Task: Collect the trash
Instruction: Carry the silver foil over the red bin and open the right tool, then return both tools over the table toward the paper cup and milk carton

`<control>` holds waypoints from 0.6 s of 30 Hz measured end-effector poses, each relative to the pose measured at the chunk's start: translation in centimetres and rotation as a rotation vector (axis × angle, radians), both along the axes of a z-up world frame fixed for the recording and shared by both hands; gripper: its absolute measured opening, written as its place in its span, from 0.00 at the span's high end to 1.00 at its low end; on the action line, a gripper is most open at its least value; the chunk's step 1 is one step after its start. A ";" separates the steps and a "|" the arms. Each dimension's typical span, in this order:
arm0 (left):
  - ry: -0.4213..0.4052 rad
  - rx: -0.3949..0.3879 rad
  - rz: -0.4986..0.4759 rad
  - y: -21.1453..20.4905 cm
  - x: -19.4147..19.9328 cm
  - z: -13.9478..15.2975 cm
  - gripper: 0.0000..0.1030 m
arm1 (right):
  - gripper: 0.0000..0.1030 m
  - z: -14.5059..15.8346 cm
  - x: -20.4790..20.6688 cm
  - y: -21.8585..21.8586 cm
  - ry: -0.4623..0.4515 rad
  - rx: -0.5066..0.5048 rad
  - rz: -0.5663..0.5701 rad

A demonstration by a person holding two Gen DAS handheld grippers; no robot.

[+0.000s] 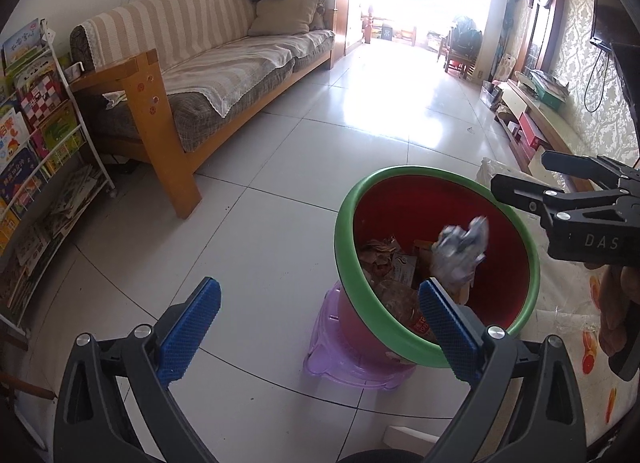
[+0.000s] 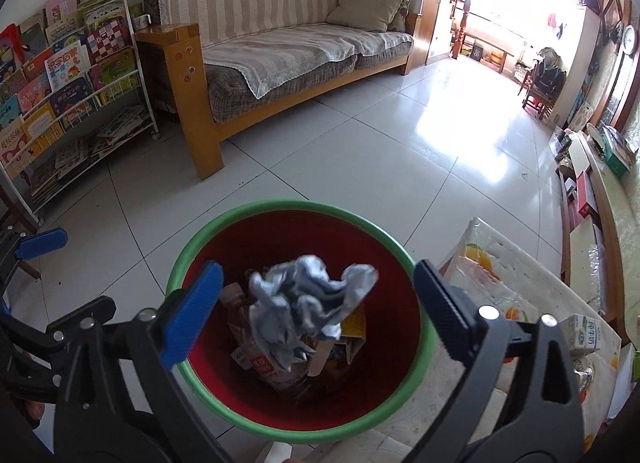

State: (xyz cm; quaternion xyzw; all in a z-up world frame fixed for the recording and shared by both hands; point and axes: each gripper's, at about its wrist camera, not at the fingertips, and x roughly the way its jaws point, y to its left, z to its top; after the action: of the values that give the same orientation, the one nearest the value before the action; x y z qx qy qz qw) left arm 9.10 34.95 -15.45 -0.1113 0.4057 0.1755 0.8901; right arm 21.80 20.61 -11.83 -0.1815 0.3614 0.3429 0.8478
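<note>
A red bin with a green rim stands on a purple plastic stool and holds wrappers and cartons. A crumpled grey-white paper ball is in the air over the bin's mouth, between the wide-open jaws of my right gripper; neither pad touches it. In the left wrist view the same paper ball shows inside the bin's rim, below my right gripper. My left gripper is open and empty at the bin's near left side.
A table with a fruit-patterned cloth adjoins the bin on the right and carries a milk carton. A wooden sofa and a book rack line the left wall. White tiled floor stretches ahead.
</note>
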 end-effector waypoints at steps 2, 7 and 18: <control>0.001 -0.007 0.001 -0.1 0.1 -0.1 0.08 | 0.04 0.3 0.1 -0.4 0.004 -0.001 -0.003; -0.011 -0.014 -0.018 -1.5 0.6 0.4 0.08 | 0.04 1.4 0.3 -2.7 -0.011 0.006 -0.033; -0.060 -0.022 -0.181 -9.7 3.8 2.6 0.08 | 0.04 3.1 -0.3 -14.2 -0.017 0.070 -0.180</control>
State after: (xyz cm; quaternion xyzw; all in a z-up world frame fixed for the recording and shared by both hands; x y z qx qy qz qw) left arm 12.93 25.28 -12.85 -0.0892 0.3891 0.0865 0.9128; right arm 21.47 6.42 -8.76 -0.1213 0.3570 0.2763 0.8840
